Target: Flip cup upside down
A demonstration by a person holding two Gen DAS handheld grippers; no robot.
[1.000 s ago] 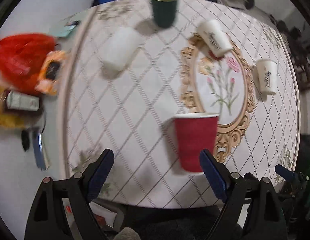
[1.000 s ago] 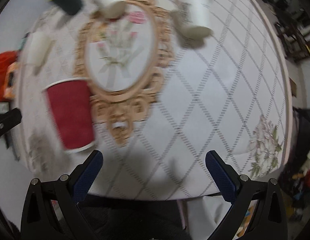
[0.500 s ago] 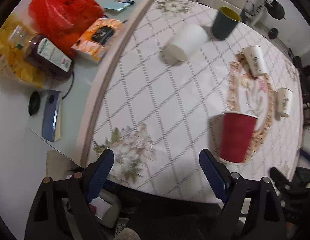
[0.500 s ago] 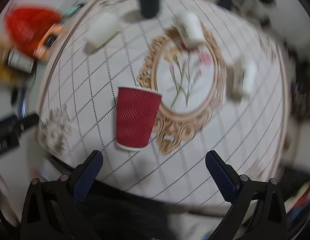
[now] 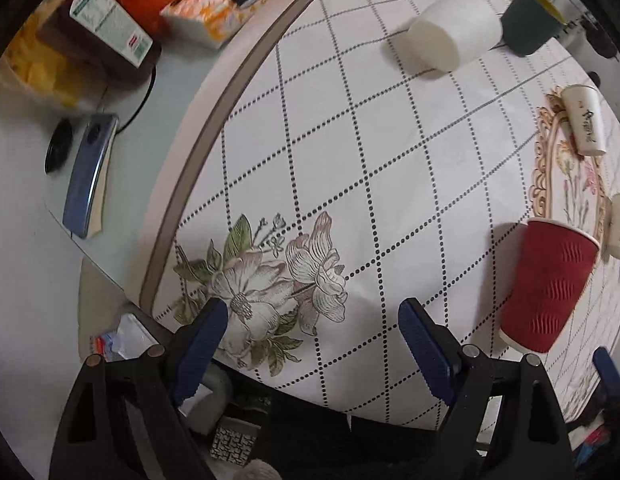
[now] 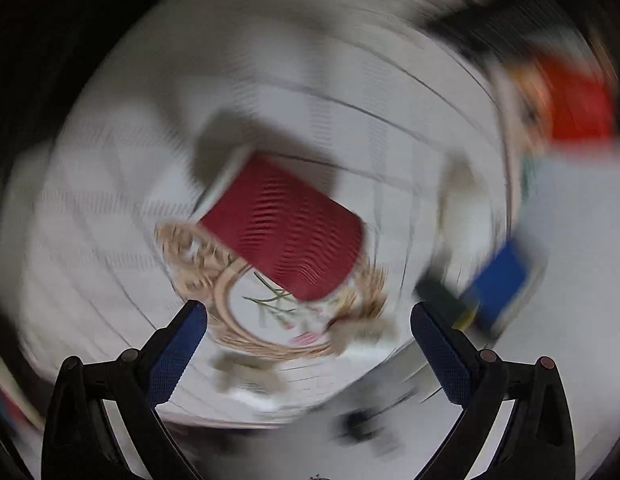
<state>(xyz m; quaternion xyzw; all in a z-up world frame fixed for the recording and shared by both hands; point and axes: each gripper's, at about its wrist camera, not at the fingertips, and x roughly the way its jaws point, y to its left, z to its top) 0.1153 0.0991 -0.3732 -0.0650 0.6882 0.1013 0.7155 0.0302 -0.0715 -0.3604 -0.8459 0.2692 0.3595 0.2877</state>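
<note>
A red ribbed paper cup [image 5: 548,286] stands upright on the patterned tablecloth [image 5: 350,152], at the right in the left wrist view. My left gripper [image 5: 310,340] is open and empty, to the left of the cup near the table's front edge. The right wrist view is heavily blurred and rotated; the red cup [image 6: 281,236] shows in its middle, ahead of my right gripper [image 6: 307,340], which is open and empty and apart from the cup.
A white roll [image 5: 450,36], a dark green cup [image 5: 530,20] and two white paper cups [image 5: 584,126] are farther back on the cloth. A phone [image 5: 87,176], a tissue pack [image 5: 225,0] and a jar [image 5: 101,28] lie left of the cloth.
The left gripper has swung left and moved closer to the table, so the red cup has shifted right in its view. The right gripper has rotated fast; its view has spun and blurred.
</note>
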